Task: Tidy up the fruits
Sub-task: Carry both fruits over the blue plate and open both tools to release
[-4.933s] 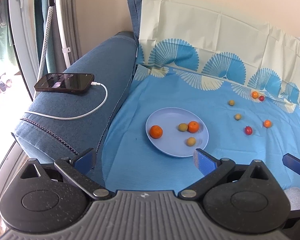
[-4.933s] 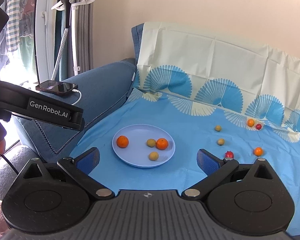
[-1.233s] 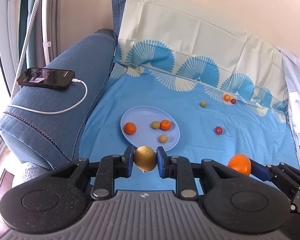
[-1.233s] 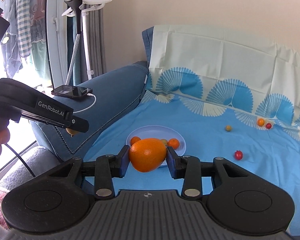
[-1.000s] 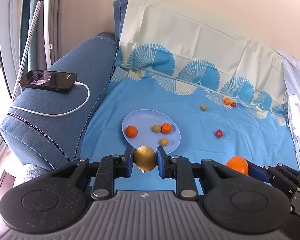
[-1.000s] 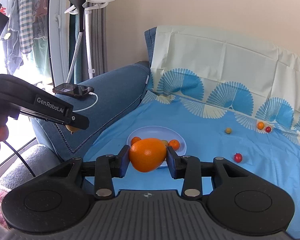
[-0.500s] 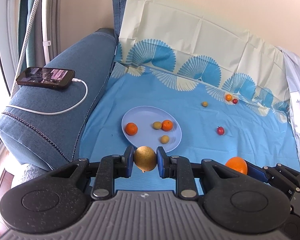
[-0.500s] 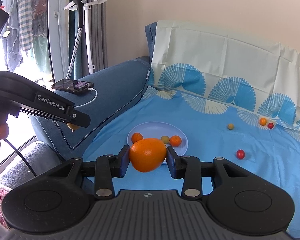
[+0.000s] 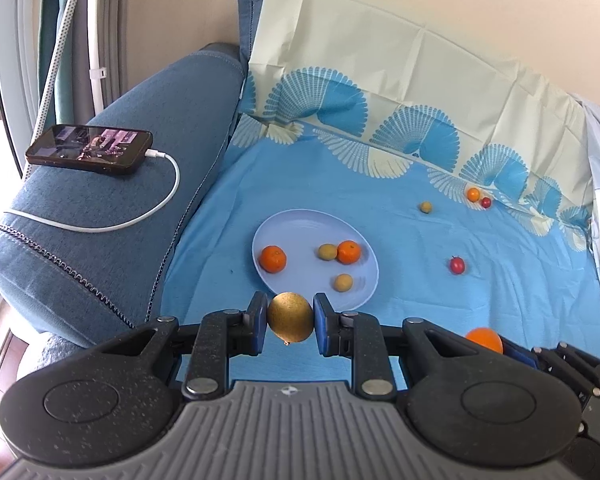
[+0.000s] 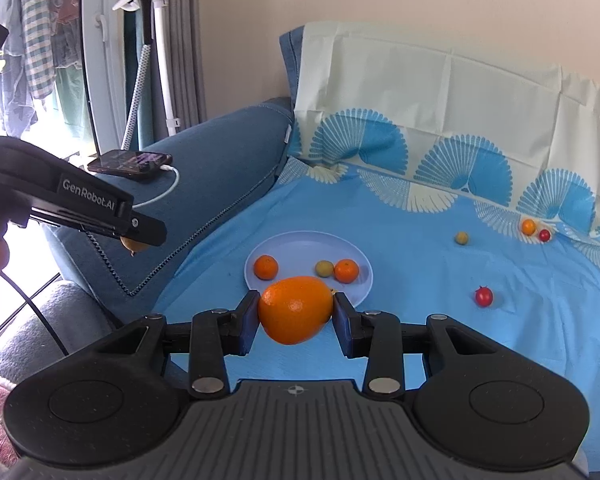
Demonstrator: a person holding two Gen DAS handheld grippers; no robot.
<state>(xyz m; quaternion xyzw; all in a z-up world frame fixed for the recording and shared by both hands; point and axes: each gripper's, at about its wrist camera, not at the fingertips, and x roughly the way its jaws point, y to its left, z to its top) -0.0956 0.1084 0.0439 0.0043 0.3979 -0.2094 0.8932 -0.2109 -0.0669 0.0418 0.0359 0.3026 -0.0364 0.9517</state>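
Golden fruit (image 9: 290, 317): sitting clamped in left hand-held gripper (image 9: 290, 322), at plate's 6 o'clock rim.
Orange (image 10: 295, 309): being squeezed by right hand-held gripper (image 10: 296, 318), likewise at 6 o'clock.
Plate (image 9: 300, 224): carrying four small fruits, lying on blue sofa cover (image 9: 420, 264).
Phone (image 9: 89, 150): charging on armrest, 10 o'clock of plate.

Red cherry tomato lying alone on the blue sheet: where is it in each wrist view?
Left wrist: the red cherry tomato lies right of centre, right of the plate.
Right wrist: it lies right of centre, lower right of the plate.
Shared landmark: the plate.
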